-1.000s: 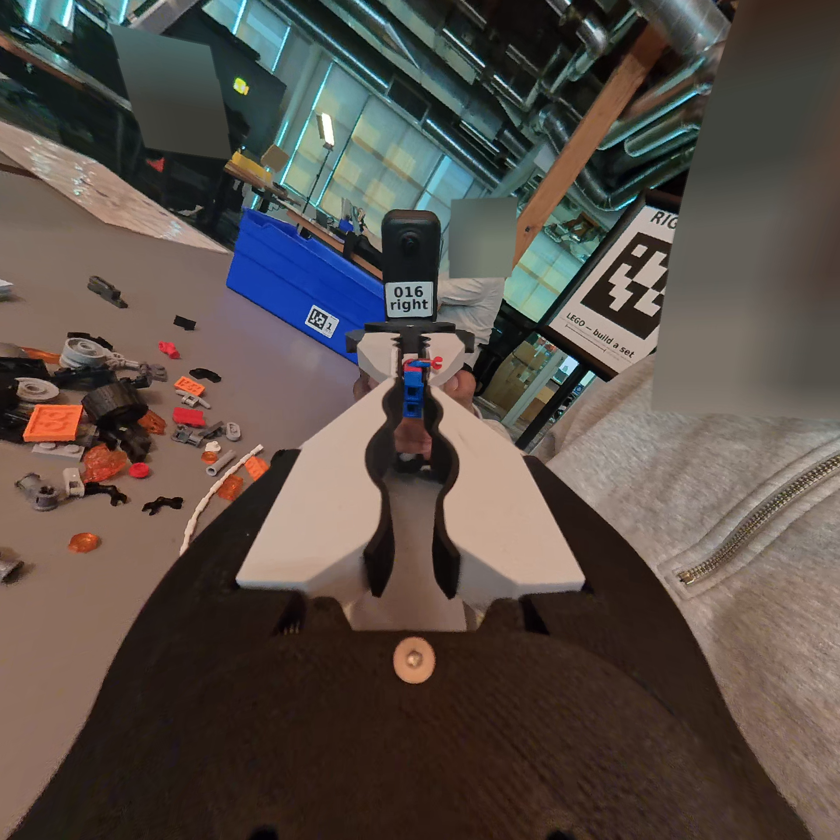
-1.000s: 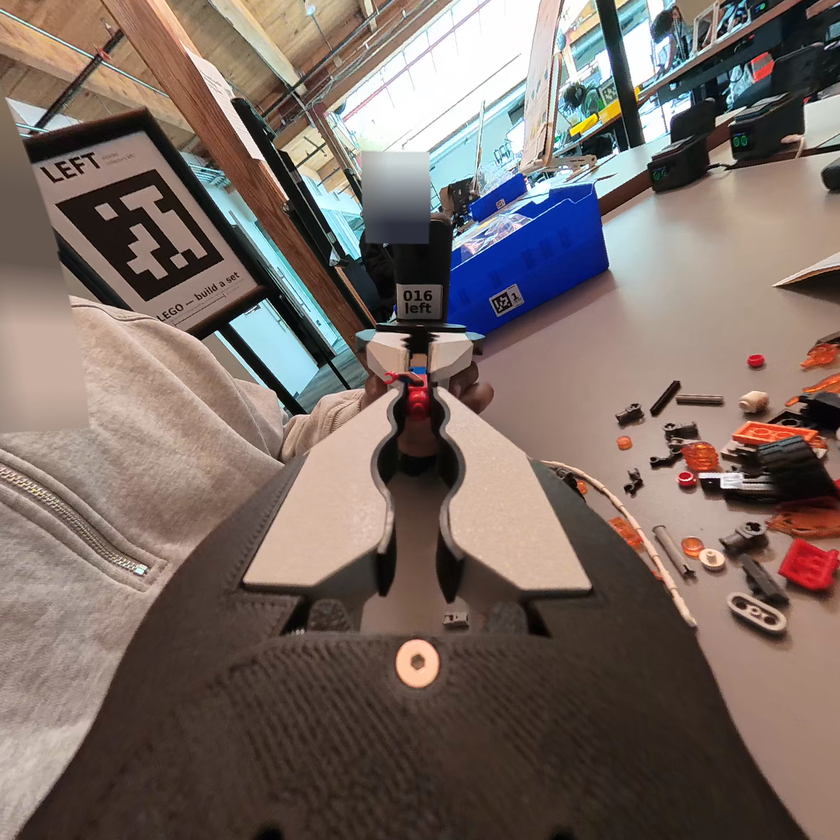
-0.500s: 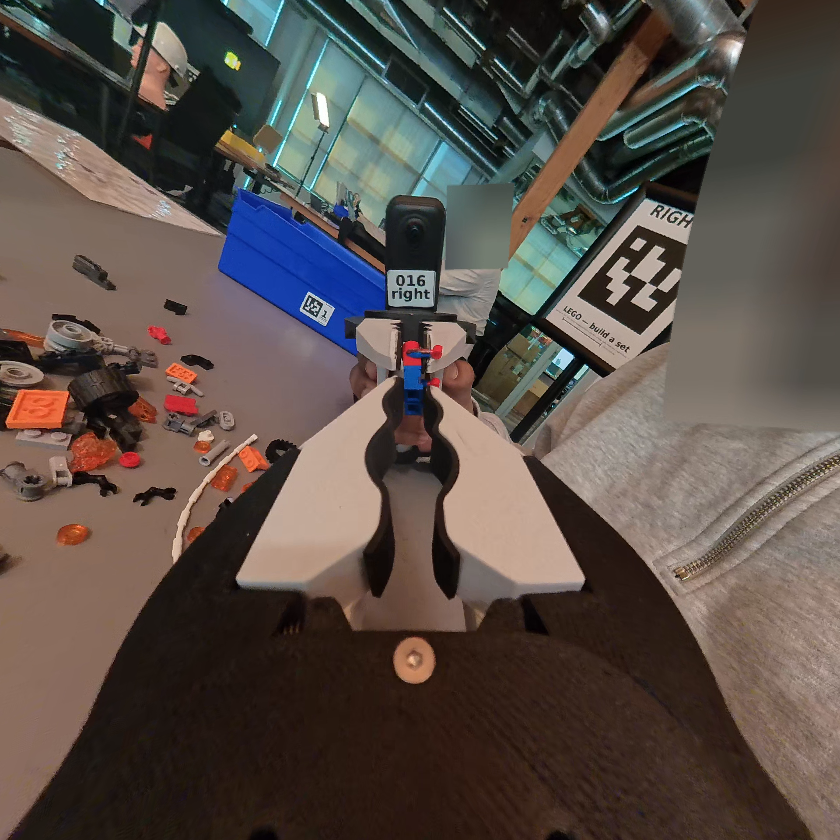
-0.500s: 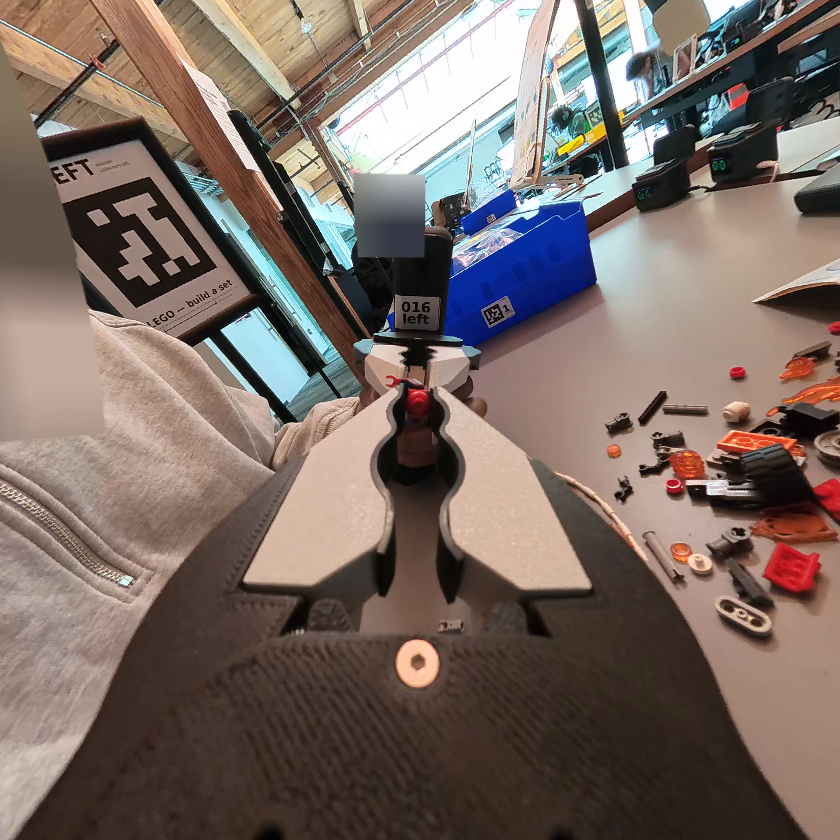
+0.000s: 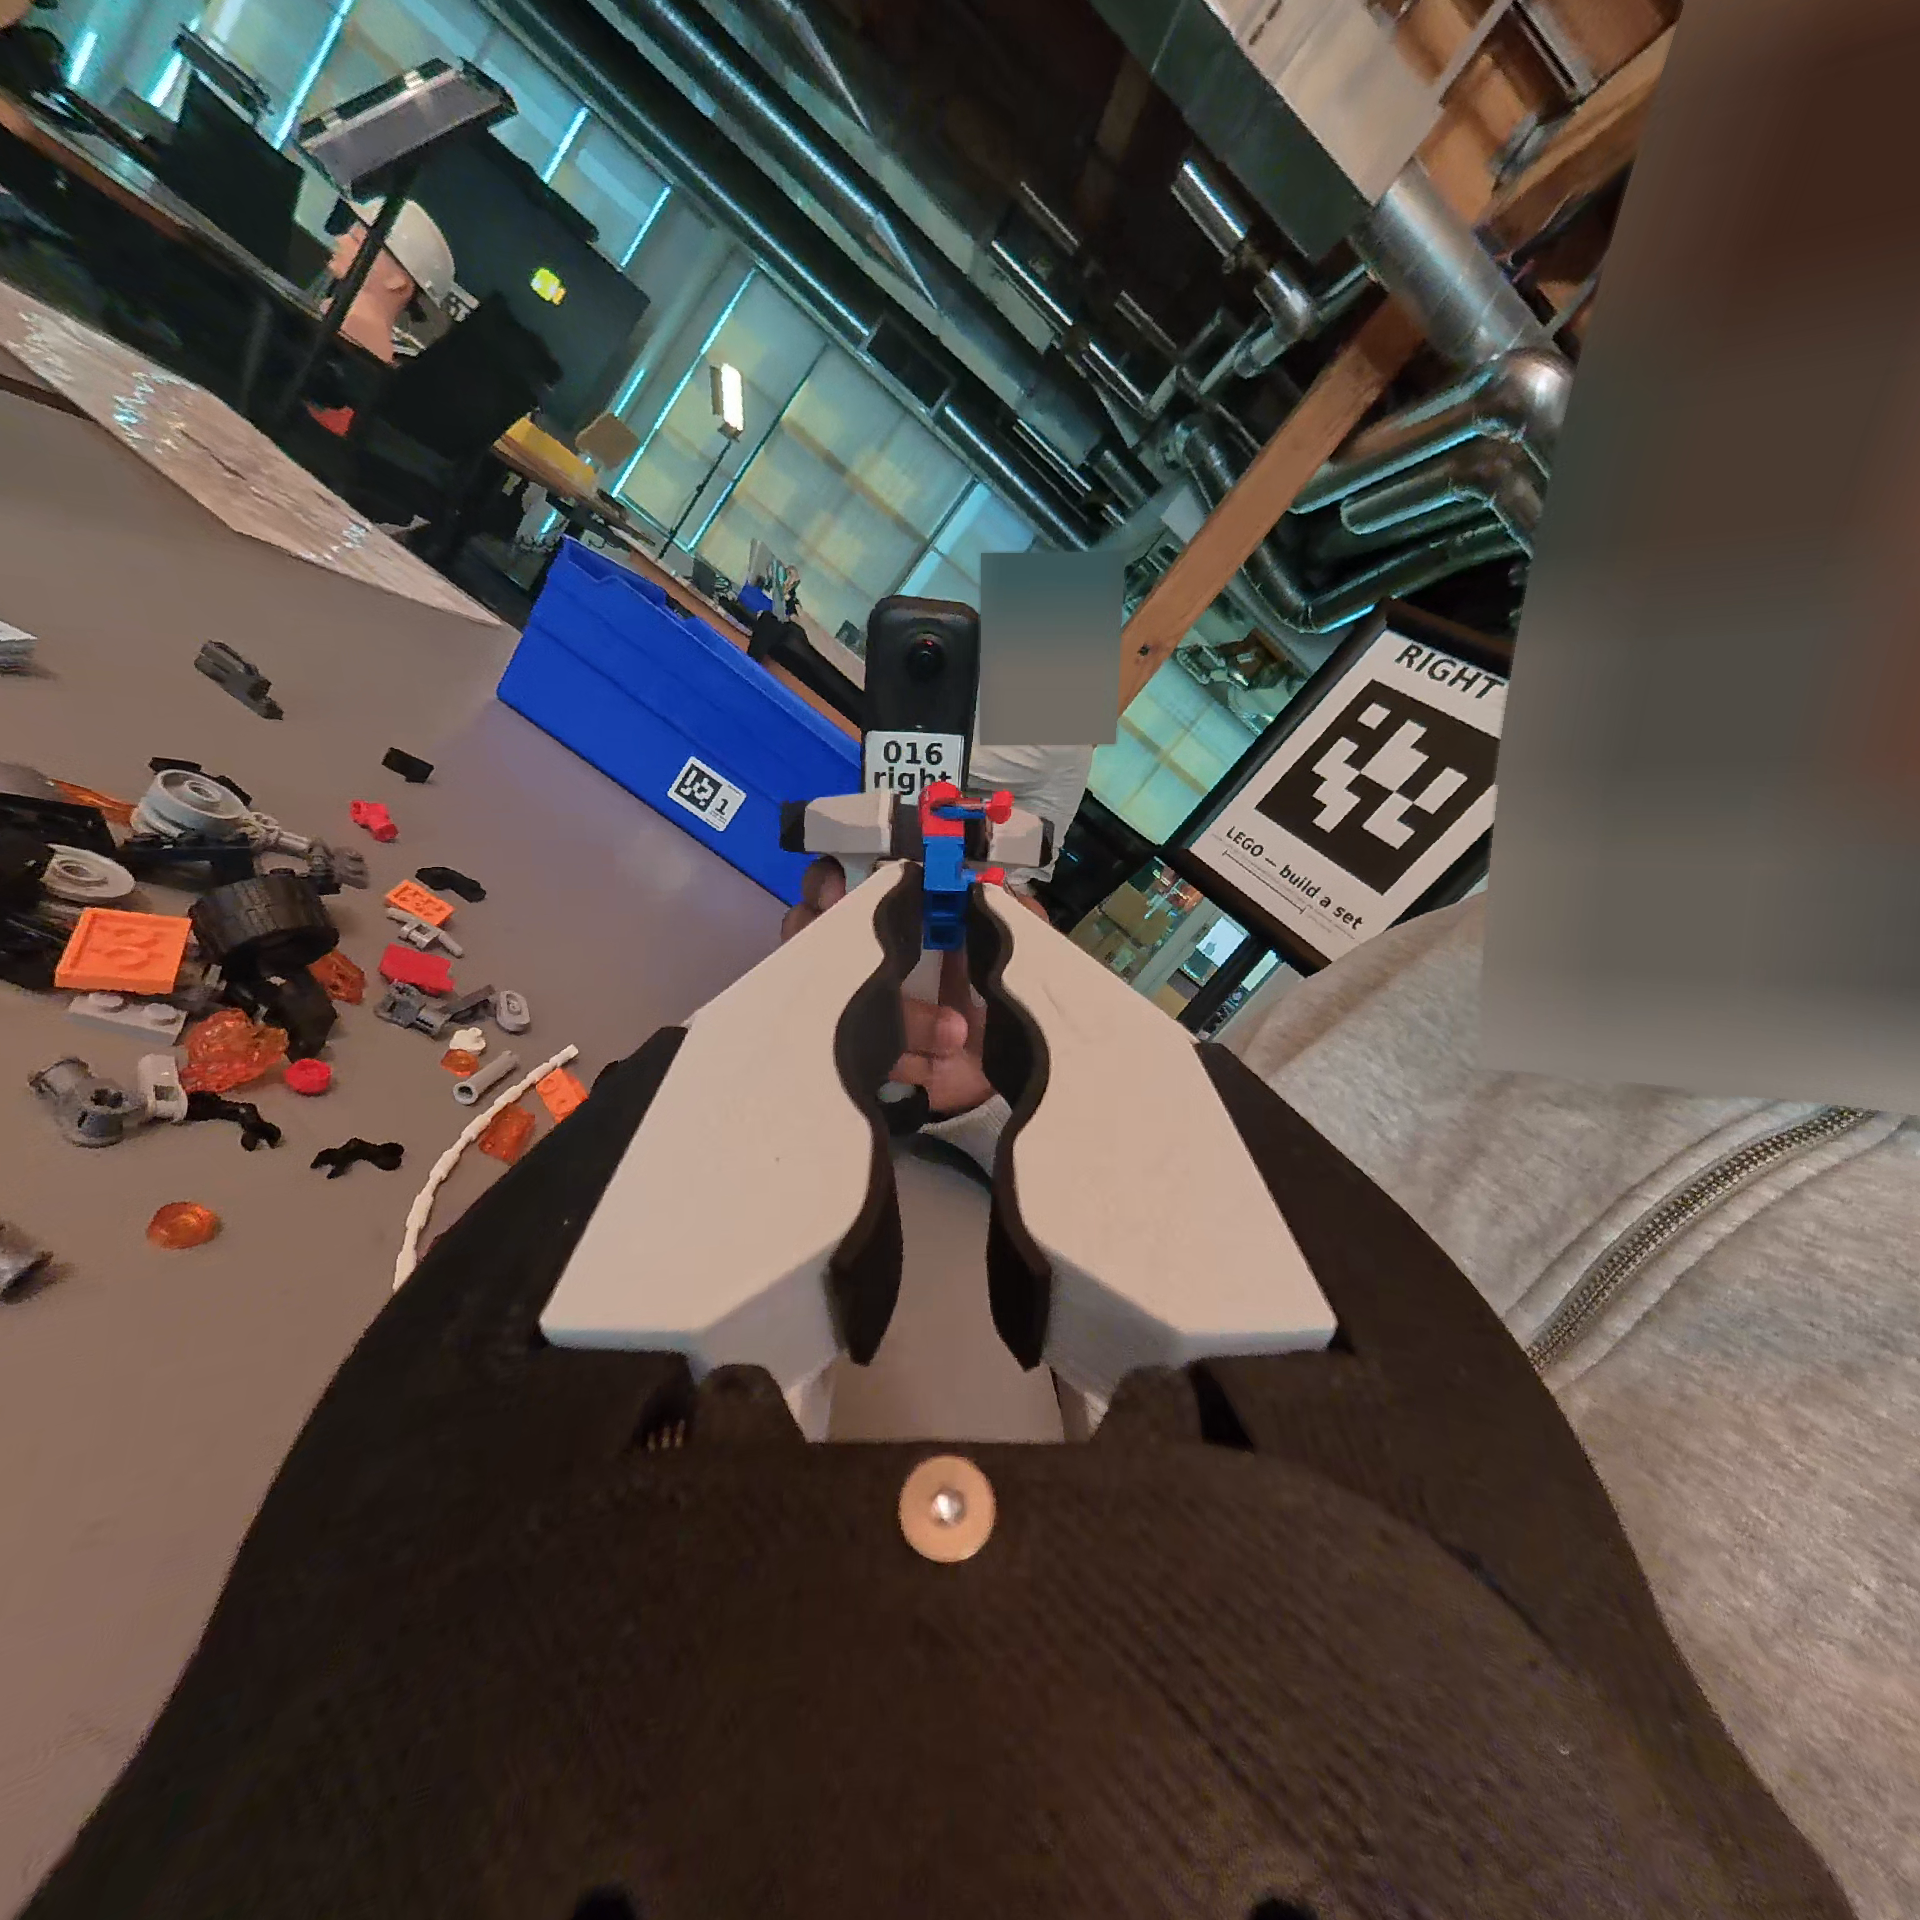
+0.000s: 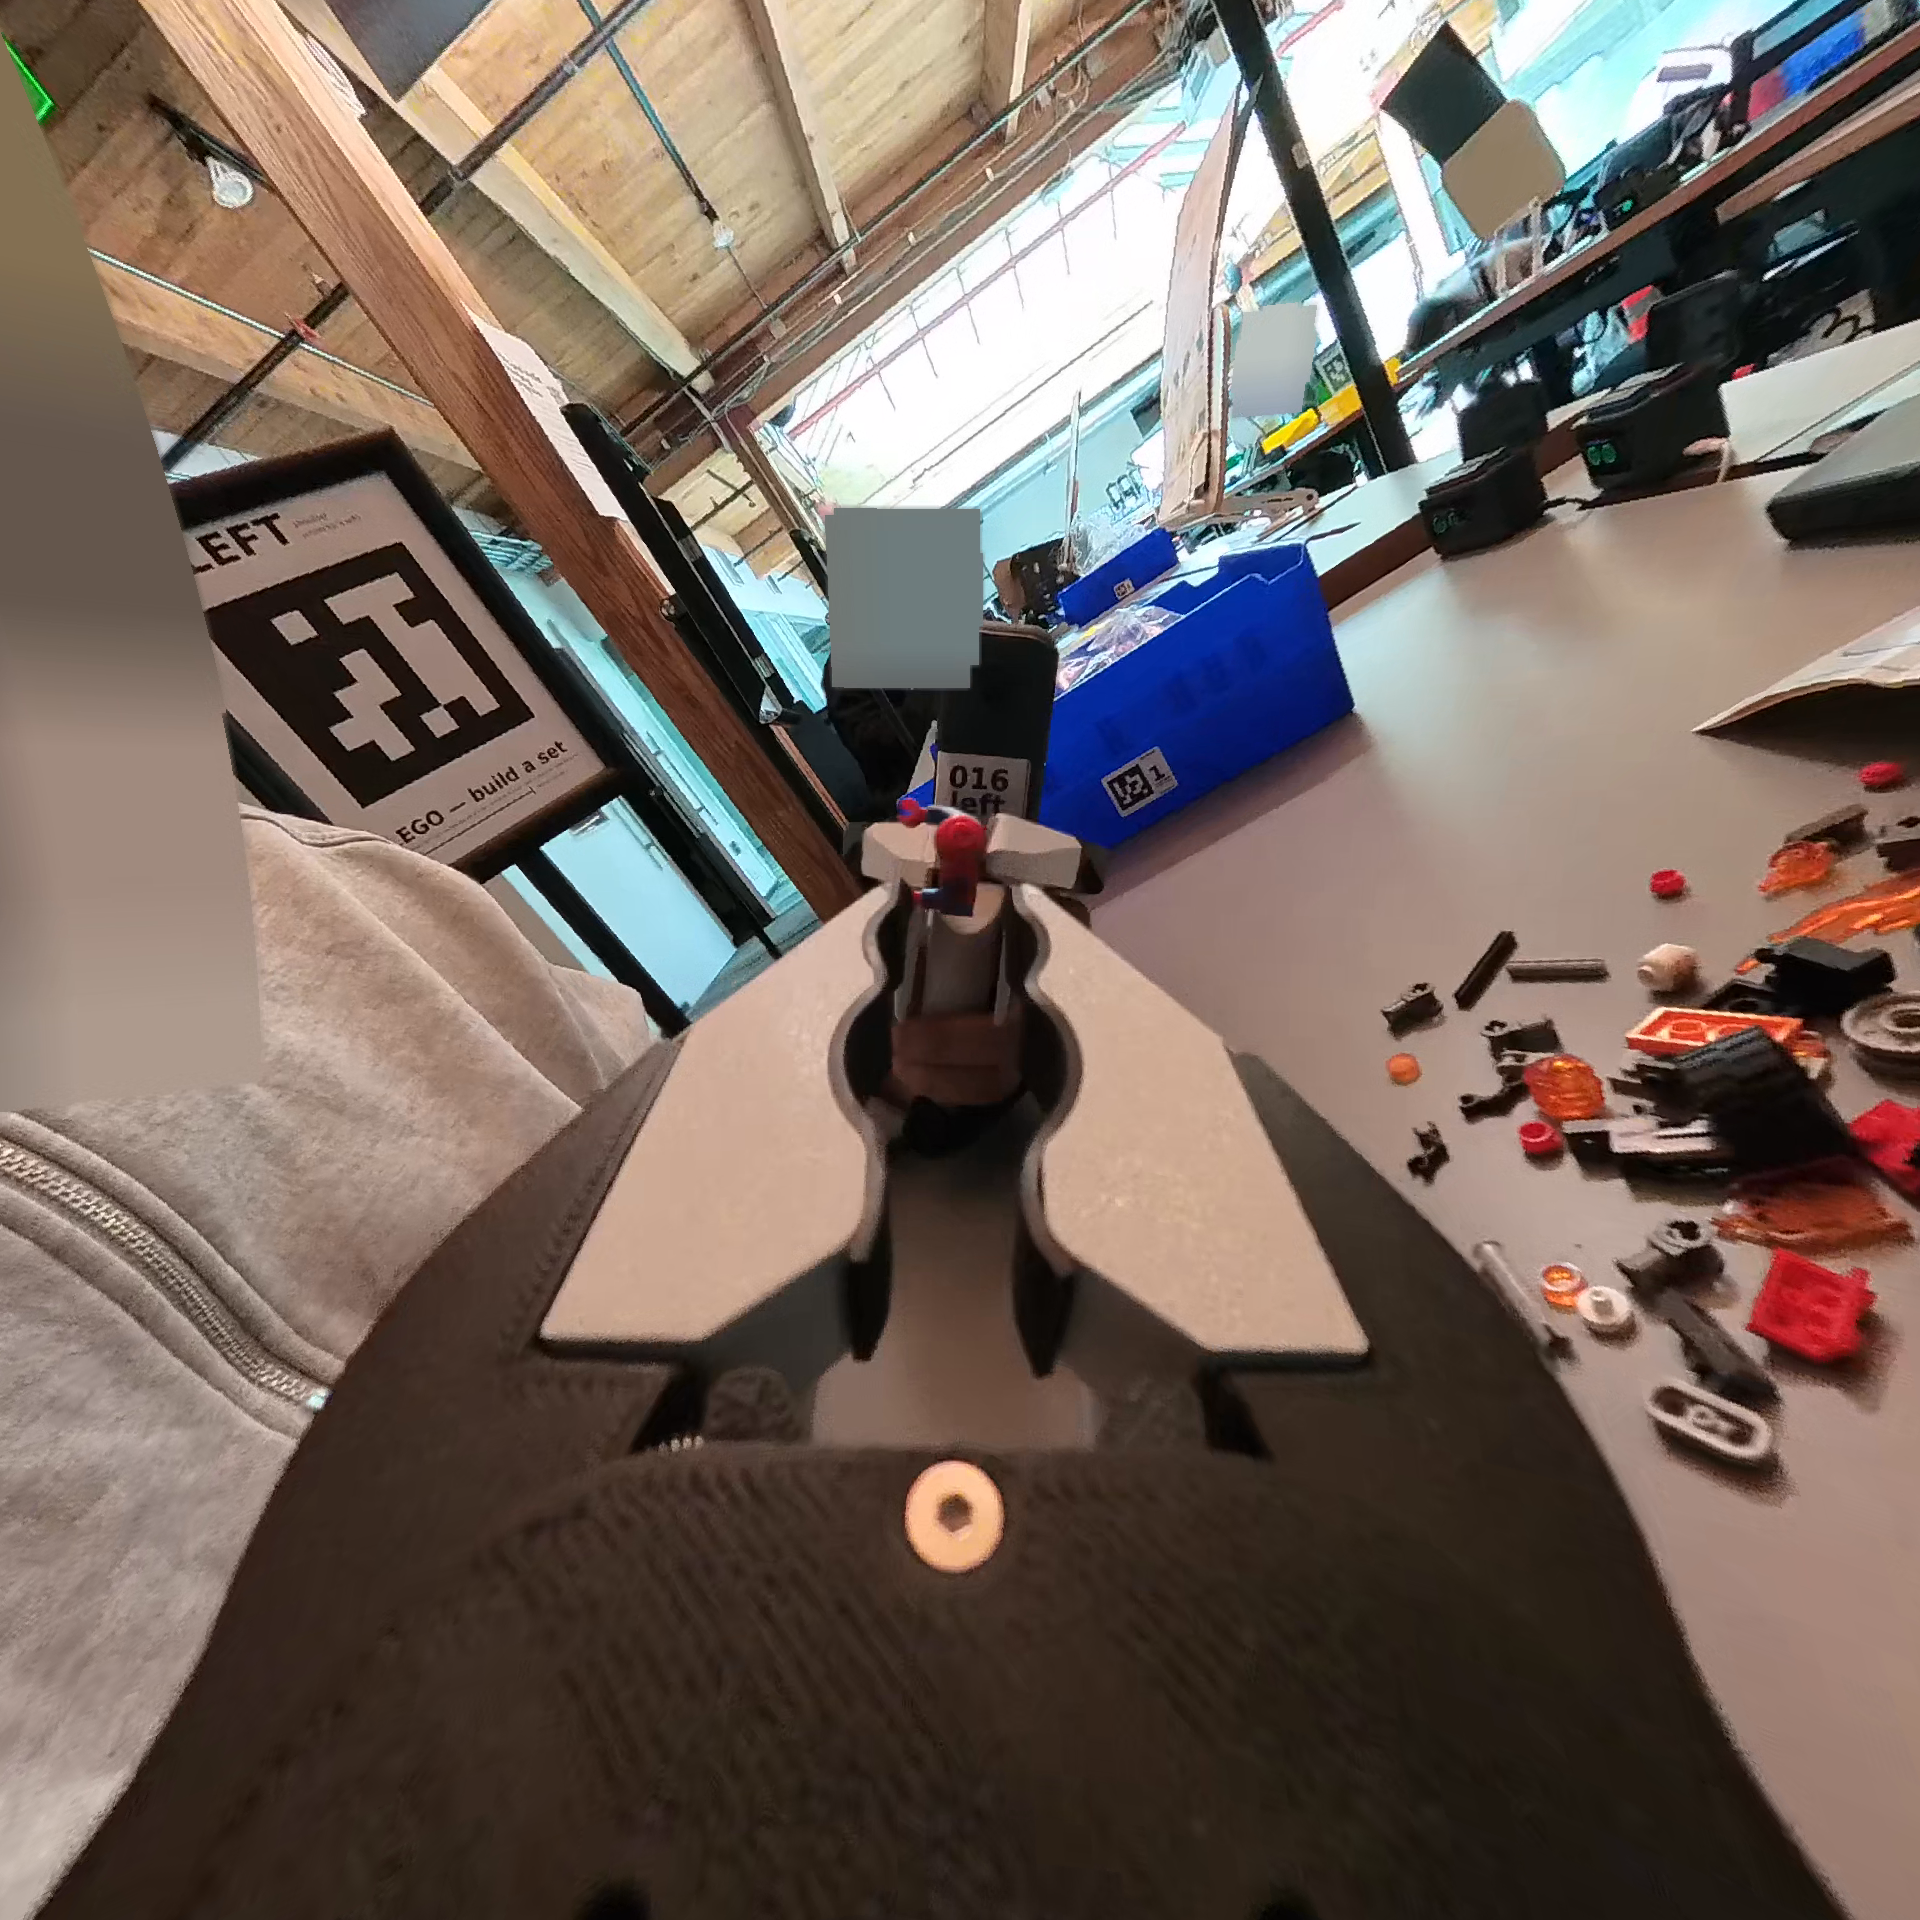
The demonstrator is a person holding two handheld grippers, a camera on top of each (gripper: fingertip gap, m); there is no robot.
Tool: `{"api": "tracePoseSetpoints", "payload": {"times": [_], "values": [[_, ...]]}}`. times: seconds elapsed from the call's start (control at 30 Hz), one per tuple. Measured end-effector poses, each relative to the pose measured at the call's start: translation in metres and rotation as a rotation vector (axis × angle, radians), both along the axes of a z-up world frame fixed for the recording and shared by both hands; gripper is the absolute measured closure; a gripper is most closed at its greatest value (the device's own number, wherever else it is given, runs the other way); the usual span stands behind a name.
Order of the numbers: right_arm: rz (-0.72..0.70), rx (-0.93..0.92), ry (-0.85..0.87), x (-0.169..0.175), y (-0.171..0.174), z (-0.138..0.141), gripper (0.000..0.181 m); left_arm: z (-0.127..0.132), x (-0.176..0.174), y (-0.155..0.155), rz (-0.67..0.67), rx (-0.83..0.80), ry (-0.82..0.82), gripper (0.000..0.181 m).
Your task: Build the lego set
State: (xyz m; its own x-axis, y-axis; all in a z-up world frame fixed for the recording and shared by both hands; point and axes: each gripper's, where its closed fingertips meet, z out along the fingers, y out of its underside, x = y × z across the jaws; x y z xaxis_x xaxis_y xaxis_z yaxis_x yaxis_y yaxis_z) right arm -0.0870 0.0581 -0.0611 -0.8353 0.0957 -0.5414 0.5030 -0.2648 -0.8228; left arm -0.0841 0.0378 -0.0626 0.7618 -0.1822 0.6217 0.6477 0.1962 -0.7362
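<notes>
Lego figure [image 5: 943,871], blue with a red top, sits at frame centre, nipped between the tips of the left gripper [image 5: 943,914], its lower part hidden by the fingers. Facing it, the right gripper [image 6: 951,883] pinches the figure's red head; the joint is hard to make out. Loose pieces [image 5: 249,966] lie on the table [image 5: 582,831] at left, too jumbled to count. One blue bin [image 5: 665,707] stands beyond.

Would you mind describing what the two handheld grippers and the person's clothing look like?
Both grippers match: the left gripper and the right gripper each have a black, ribbed, rounded body with a silver screw, and two pale grey wedge-shaped fingers lined with wavy black pads. Each carries an upright black camera bearing a white label. The person wears a light grey zip-up sweatshirt.
</notes>
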Motion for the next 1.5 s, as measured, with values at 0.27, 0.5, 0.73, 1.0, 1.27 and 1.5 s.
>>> {"api": "tracePoseSetpoints", "payload": {"times": [0.27,0.5,0.73,1.0,1.27,1.5], "values": [[0.126,-0.027,-0.080,0.012,-0.014,-0.004,0.156,0.002,0.005,0.002,-0.019,0.005,0.020,0.176],[0.146,-0.042,-0.079,0.015,-0.013,-0.002,0.166,0.001,0.009,0.005,-0.031,-0.008,0.033,0.176],[0.143,-0.037,-0.074,0.015,-0.014,-0.002,0.166,0.000,0.009,0.005,-0.031,-0.010,0.033,0.176],[0.130,-0.016,-0.057,0.015,-0.013,-0.004,0.167,-0.001,0.010,0.006,-0.033,-0.020,0.034,0.176],[0.125,0.009,-0.044,0.015,-0.014,-0.006,0.176,-0.003,0.012,0.008,-0.036,-0.036,0.042,0.176],[0.130,0.005,-0.045,0.016,-0.014,-0.006,0.178,-0.004,0.014,0.009,-0.041,-0.045,0.051,0.176]]}}
